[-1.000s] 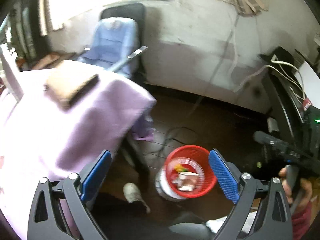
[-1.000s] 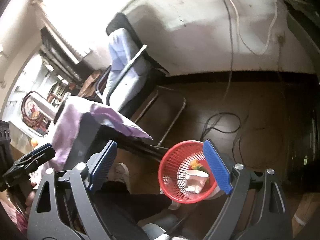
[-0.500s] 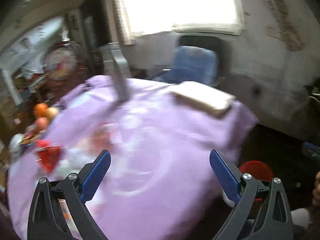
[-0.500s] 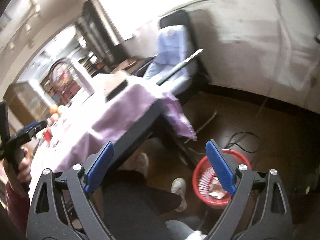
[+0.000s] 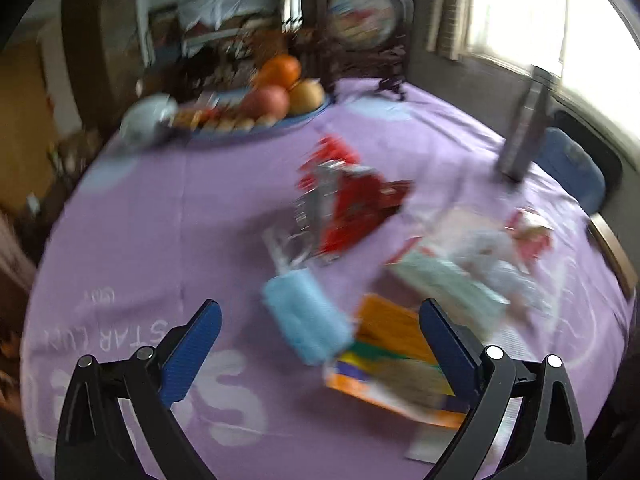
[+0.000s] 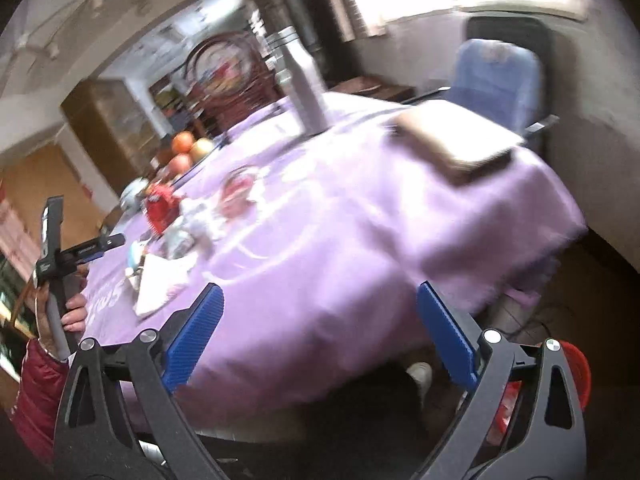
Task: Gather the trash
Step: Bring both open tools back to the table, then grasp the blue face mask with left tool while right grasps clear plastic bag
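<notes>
Trash lies scattered on the purple tablecloth (image 5: 160,216). In the blurred left wrist view I see a red wrapper (image 5: 348,204), a light blue face mask (image 5: 304,316), an orange and yellow packet (image 5: 396,352), a pale green packet (image 5: 444,284) and a pink wrapper (image 5: 528,232). My left gripper (image 5: 318,308) hangs open over the mask and packet, holding nothing. My right gripper (image 6: 318,292) is over the table's near edge, its jaws opening with nothing between them. The red basket (image 6: 580,372) shows low on the floor at the right. A hand holds the left gripper (image 6: 86,222) at the far left.
A plate of fruit (image 5: 276,92) and a pale bowl (image 5: 148,120) stand at the table's back. A metal bottle (image 6: 300,80) and a flat brown box (image 6: 456,144) are on the cloth. A blue chair (image 6: 496,80) stands behind. A person's legs and shoe (image 6: 420,372) are under the table.
Both views have swung up from the floor and the red basket to the tabletop. The basket has left the left wrist view and slid to the right view's lower corner.
</notes>
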Available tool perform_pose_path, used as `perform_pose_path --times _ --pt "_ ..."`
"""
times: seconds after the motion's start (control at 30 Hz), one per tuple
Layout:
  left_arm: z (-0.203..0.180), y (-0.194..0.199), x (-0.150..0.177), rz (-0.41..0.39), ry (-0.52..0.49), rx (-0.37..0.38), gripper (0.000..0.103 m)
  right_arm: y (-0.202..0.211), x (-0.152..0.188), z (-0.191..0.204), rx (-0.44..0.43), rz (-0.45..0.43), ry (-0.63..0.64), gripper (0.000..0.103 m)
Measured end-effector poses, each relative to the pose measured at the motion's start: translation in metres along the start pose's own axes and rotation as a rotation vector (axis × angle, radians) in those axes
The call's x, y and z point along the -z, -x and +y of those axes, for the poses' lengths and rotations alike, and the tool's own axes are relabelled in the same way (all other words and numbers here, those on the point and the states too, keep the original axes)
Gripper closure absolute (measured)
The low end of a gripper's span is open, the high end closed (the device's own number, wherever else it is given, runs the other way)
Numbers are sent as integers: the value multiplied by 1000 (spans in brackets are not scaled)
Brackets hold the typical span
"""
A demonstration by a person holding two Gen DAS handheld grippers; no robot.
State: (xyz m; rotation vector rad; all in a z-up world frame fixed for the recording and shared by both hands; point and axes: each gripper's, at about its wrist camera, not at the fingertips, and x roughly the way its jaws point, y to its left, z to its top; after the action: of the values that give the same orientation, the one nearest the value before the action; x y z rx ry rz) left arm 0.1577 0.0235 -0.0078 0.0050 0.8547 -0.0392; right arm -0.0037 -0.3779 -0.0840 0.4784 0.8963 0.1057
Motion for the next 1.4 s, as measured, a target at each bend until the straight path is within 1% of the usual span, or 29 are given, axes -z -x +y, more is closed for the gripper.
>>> perform_pose_path --times 0.07,0.2,0.27,0.37,0.47,0.6,0.73,0.8,0.93,1.07,1.17,1.23,1.27,1.3,1.37,1.4 --pt "13 -12 -1 30 6 12 6 -21 -10 24 -8 15 52 10" --pt "16 -32 1 57 -46 28 6 -55 -27 56 -6 36 122 9" --pt "17 -42 5 71 -51 43 6 -75 -38 68 0 51 146 10" --pt "21 -52 6 108 -40 64 6 -96 -55 82 7 53 158 9" --pt "26 -62 6 137 -28 61 6 -119 -72 92 11 51 157 9" --pt "18 -64 9 127 -68 9 5 -147 -88 96 31 53 138 9" --pt "19 -65 9 124 -60 6 4 -161 -91 93 44 58 123 9" --pt "18 -66 9 123 -59 3 4 -169 -91 93 37 91 117 9" --pt "20 -65 9 126 -54 3 4 -173 -90 88 22 112 89 8" --pt "25 -61 6 102 -28 3 6 -178 -89 78 30 147 37 7" --pt "32 -57 3 85 2 21 16 -184 -88 78 24 181 35 7" --pt "37 -57 2 94 24 45 27 -184 -87 81 20 185 53 7" --pt "38 -58 2 103 31 56 39 -184 -87 83 19 188 61 7" --pt "39 -57 1 100 32 52 45 -185 -87 83 20 190 63 7" --pt "42 -55 0 96 38 67 55 -185 -87 82 21 191 59 7" --pt "44 -54 -1 95 46 78 57 -184 -87 82 21 189 57 7"
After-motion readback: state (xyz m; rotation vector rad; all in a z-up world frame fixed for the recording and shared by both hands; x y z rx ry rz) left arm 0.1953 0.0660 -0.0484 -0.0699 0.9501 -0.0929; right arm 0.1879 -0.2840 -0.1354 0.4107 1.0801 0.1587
